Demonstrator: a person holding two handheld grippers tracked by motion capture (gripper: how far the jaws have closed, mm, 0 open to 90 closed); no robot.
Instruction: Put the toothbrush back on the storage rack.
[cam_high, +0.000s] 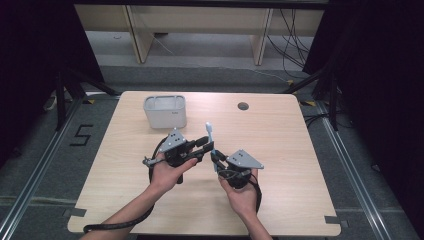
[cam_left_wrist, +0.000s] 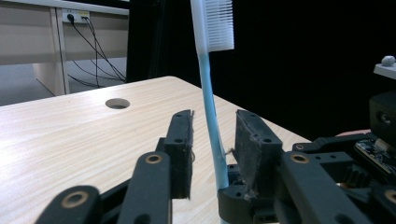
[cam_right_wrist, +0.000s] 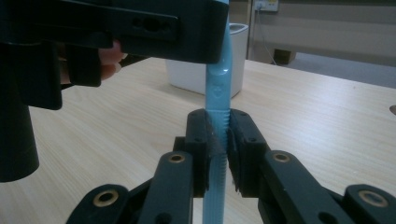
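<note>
**Toothbrush handover above the surface**

The right tongs are clamped on the ribbed lower handle of the toothbrush, holding it upright above the surface, bristles up. The left tongs straddle the blue shaft with the pads apart, a gap on each side, so they grip nothing.

Risk: if the right tongs let go before the left pads press in, the toothbrush would likely drop. The shaft leans between the left pads, so an uneven squeeze could twist it or lever it out of the right grip.

Writing: a "5" is marked on the floor. The cup bears a small mark, too small to read.
</note>
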